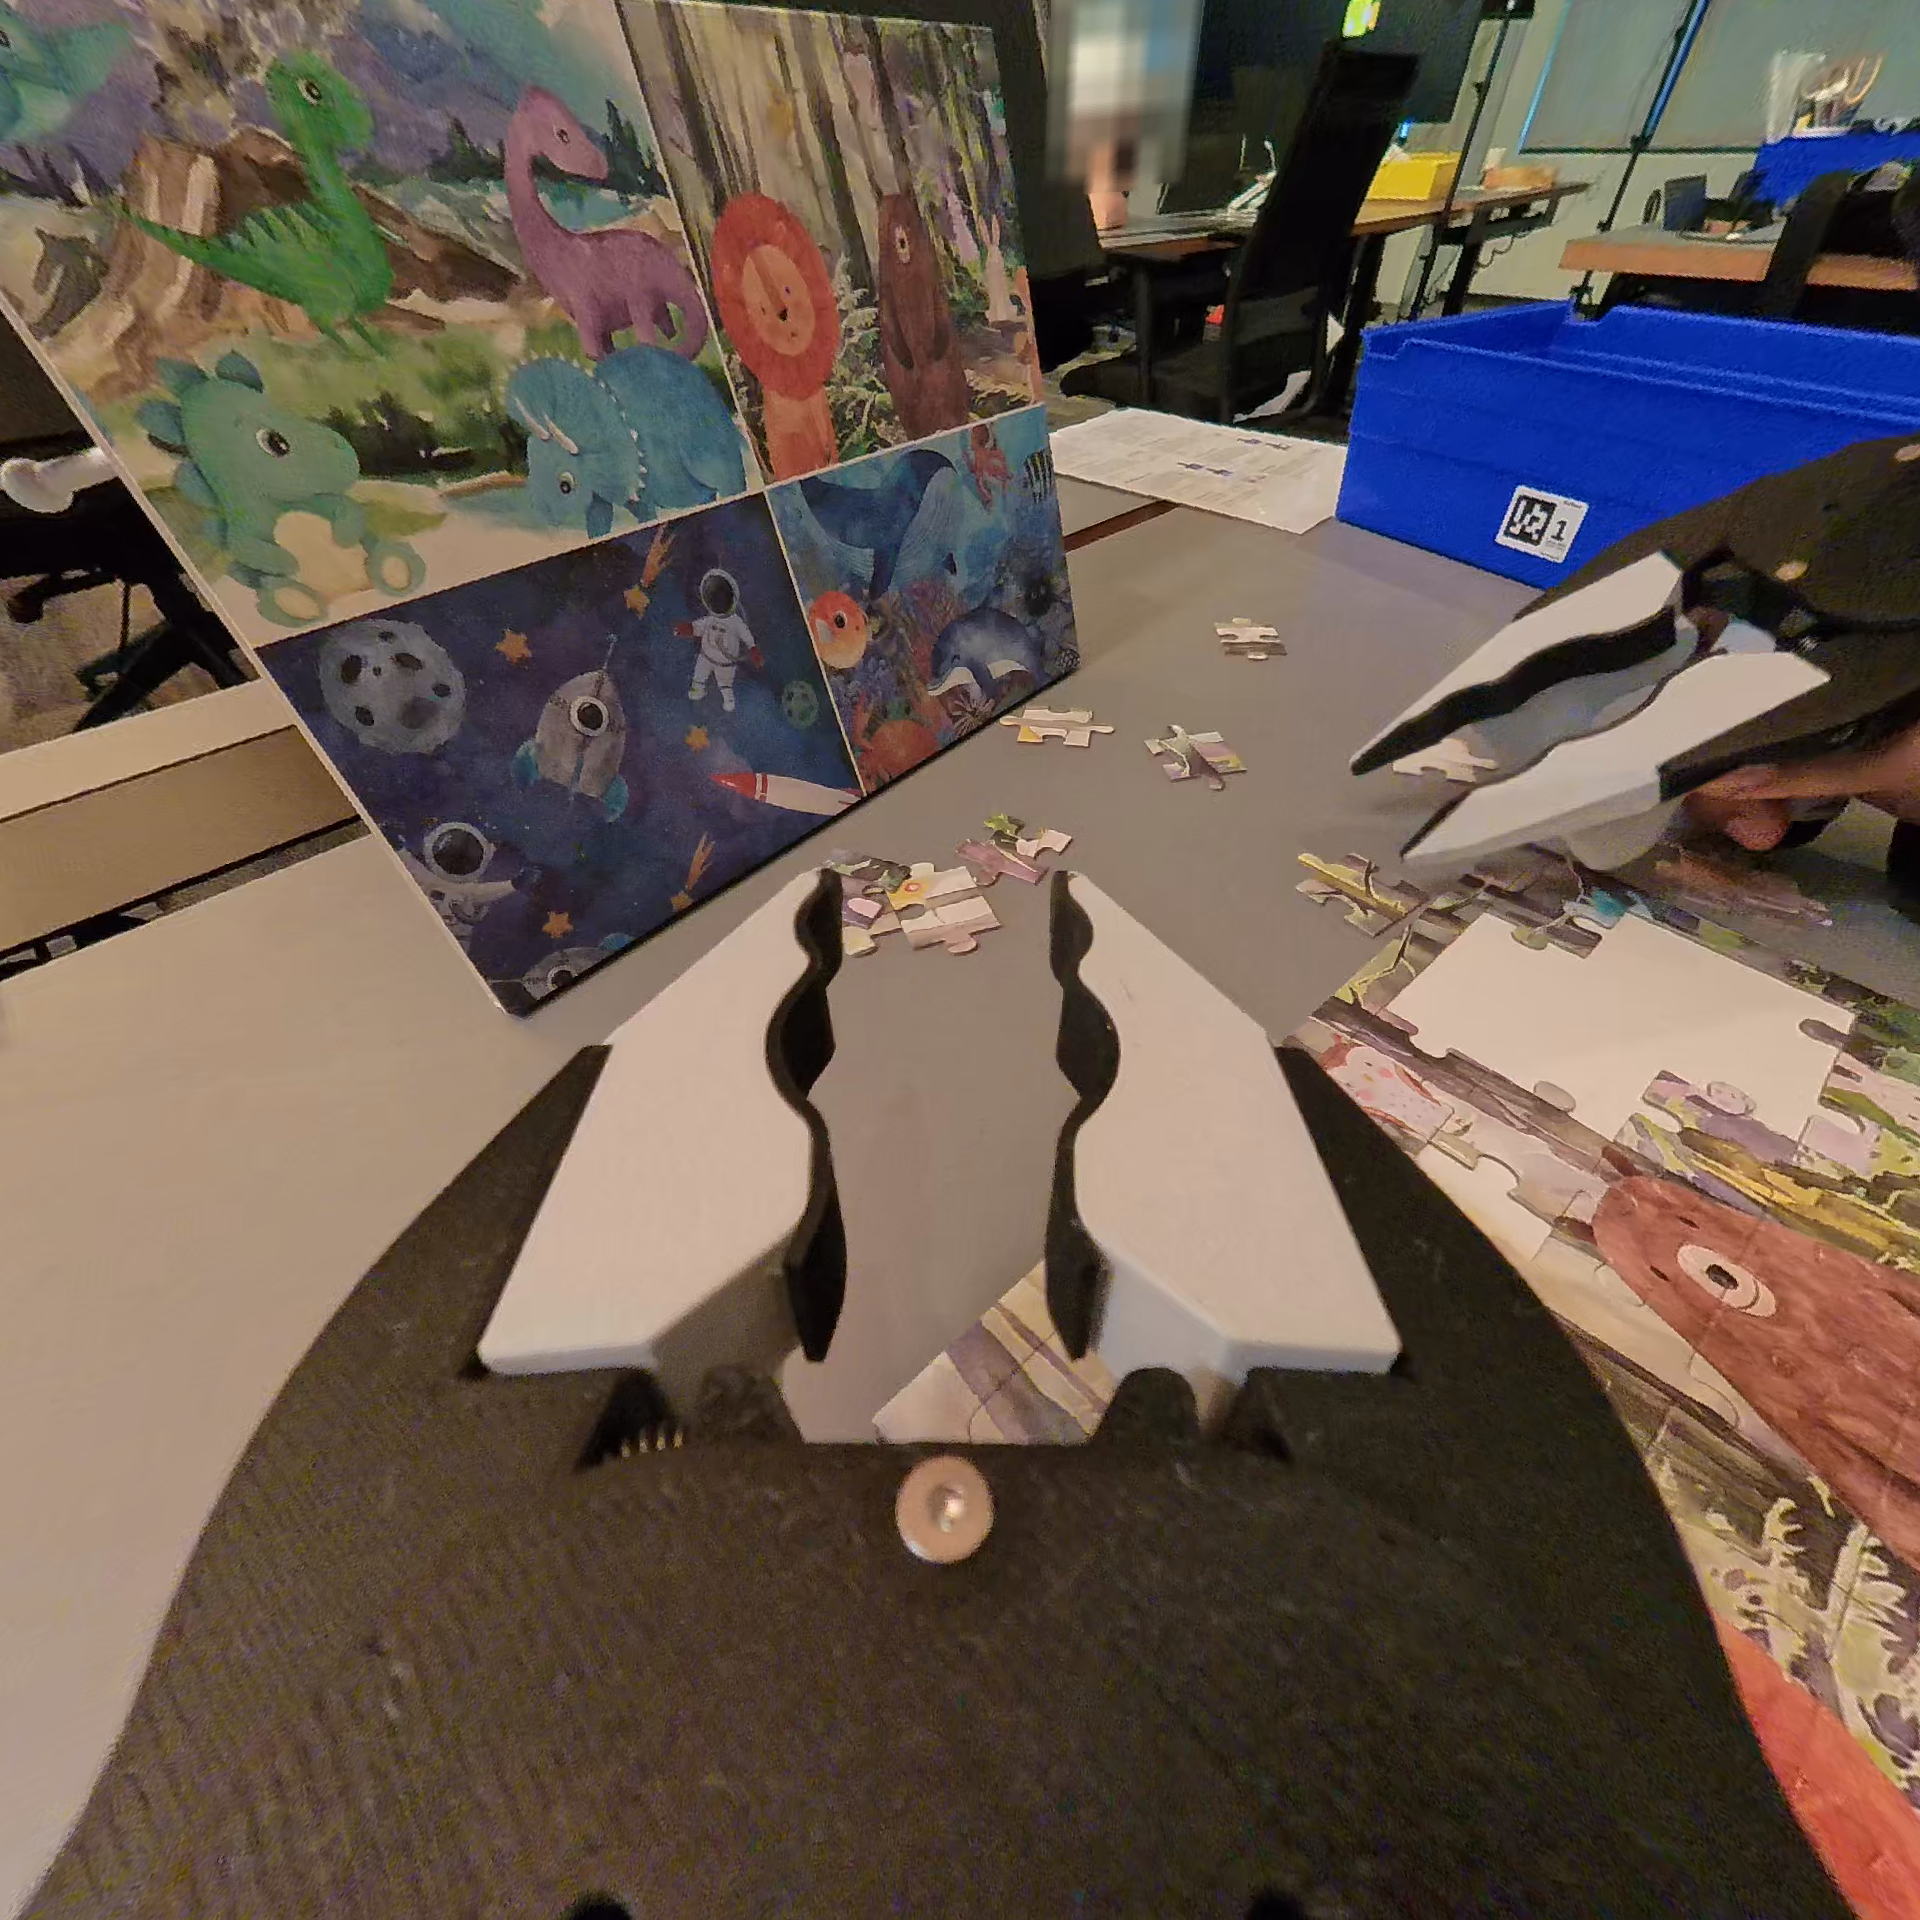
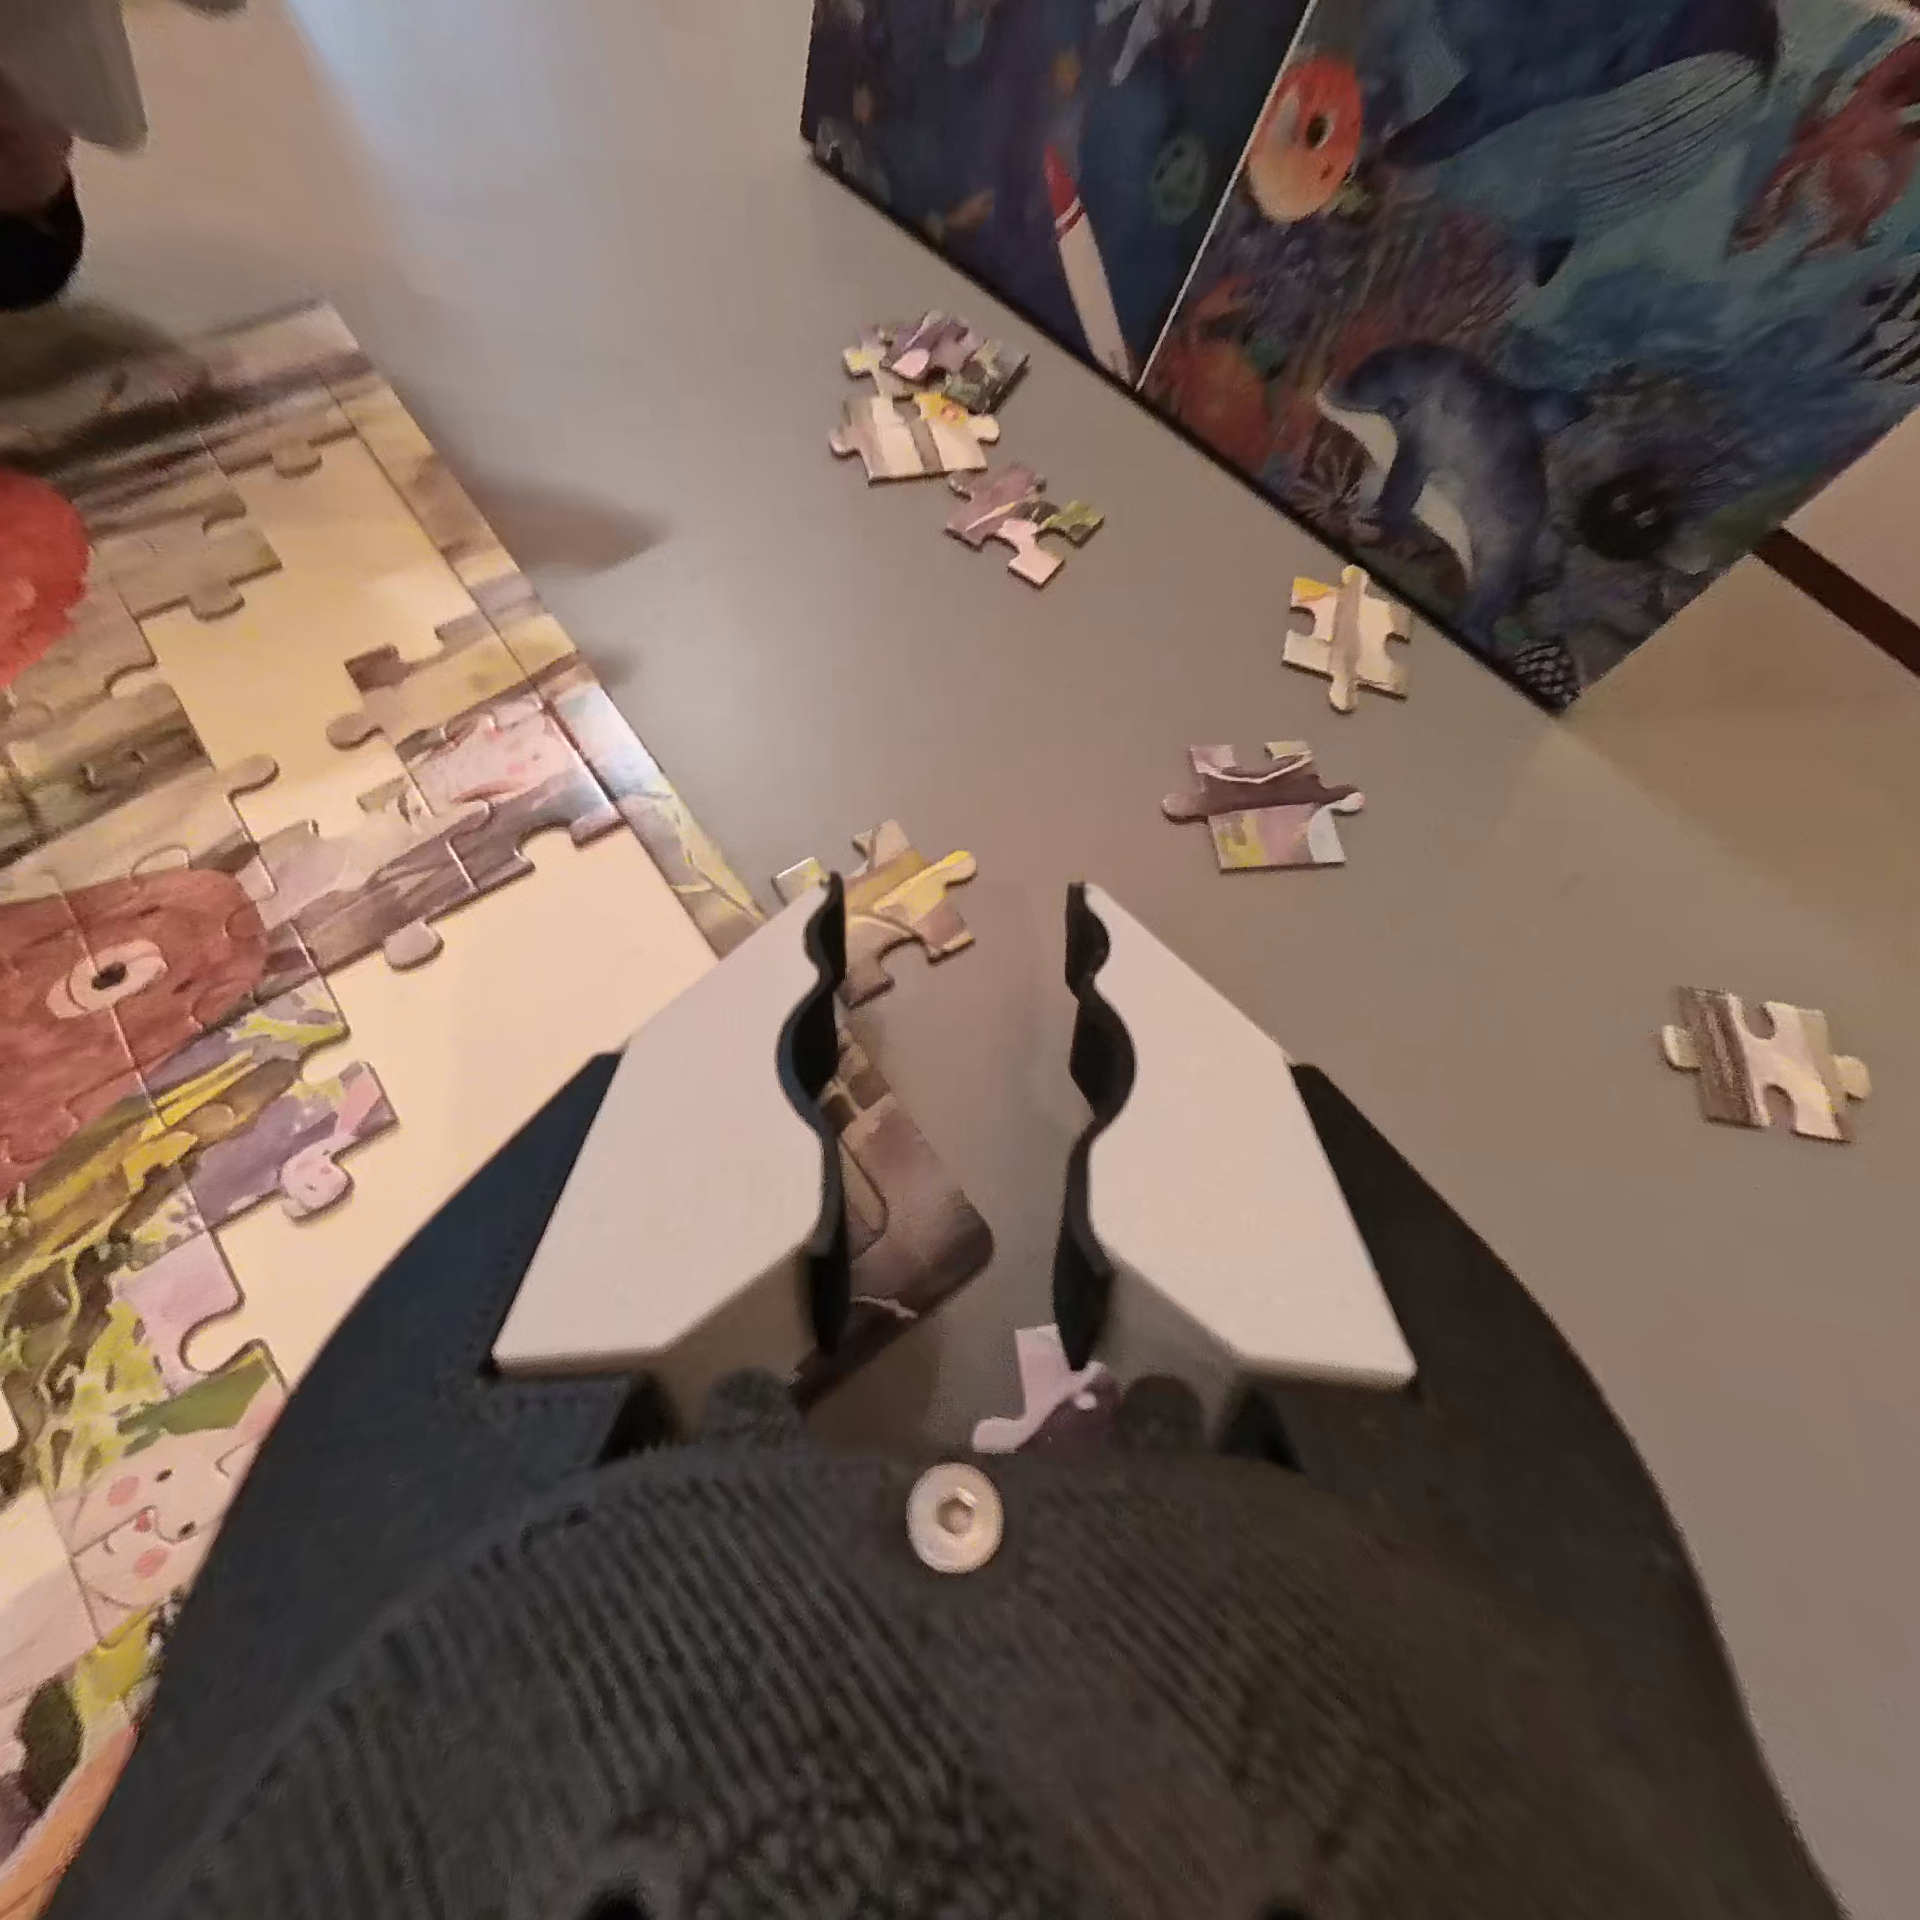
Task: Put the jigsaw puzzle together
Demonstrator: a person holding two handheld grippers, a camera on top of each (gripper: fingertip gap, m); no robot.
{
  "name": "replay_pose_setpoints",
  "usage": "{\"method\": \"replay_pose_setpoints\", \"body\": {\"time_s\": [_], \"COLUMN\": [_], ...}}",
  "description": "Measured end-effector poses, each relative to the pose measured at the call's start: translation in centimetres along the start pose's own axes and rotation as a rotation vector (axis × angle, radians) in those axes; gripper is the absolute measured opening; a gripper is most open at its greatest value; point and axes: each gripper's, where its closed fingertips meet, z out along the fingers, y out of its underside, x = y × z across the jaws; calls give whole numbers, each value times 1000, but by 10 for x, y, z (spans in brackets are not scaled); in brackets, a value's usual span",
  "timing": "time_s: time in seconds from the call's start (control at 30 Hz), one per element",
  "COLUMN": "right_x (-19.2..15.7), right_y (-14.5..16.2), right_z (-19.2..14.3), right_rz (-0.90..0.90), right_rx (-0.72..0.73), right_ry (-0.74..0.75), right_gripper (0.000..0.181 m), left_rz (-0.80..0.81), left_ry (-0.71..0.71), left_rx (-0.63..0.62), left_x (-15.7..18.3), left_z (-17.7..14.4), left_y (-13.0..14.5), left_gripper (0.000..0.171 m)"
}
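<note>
A partly built jigsaw puzzle (image 1: 1621, 1195) with a brown bear lies flat on the grey table at the right; it also shows in the right wrist view (image 2: 312, 831), with white gaps inside it. Several loose pieces (image 1: 935, 904) lie scattered beyond it. My left gripper (image 1: 940, 883) is open and empty over the table by the puzzle's left corner. My right gripper (image 2: 951, 888) is open and empty just off the puzzle's edge, above a loose yellow-green piece (image 2: 904, 904). The right gripper also shows in the left wrist view (image 1: 1392, 810), with a hand behind it.
The puzzle box (image 1: 582, 499) with animal and space pictures stands tilted behind the loose pieces. A blue bin (image 1: 1621, 416) and a sheet of paper (image 1: 1195, 468) are at the far right. More loose pieces (image 2: 1262, 805) lie between my right gripper and the box (image 2: 1455, 312). Left tips to right tips: about 20 cm. The partly built jigsaw puzzle (image 1: 1621, 1195) is about 11 cm from my right fingertips.
</note>
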Motion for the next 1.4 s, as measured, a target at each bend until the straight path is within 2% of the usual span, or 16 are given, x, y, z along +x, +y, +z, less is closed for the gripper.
{"method": "replay_pose_setpoints", "body": {"time_s": [0.17,0.33,0.93,1.4], "right_x": [5,16,28,22], "right_y": [12,16,-9,-12], "right_z": [4,3,-13,-11], "right_rz": [-61,-28,21,-26], "right_rx": [-78,-95,65,71], "right_ry": [60,96,132,138], "right_gripper": [42,42,38,38], "left_rz": [7,9,-3,-8], "left_ry": [0,4,9,12], "left_rx": [-15,-21,-24,-31], "left_x": [1,2,3,2], "left_z": [2,4,4,5], "left_y": [4,6,6,7], "left_gripper": [38,38,38,39]}}
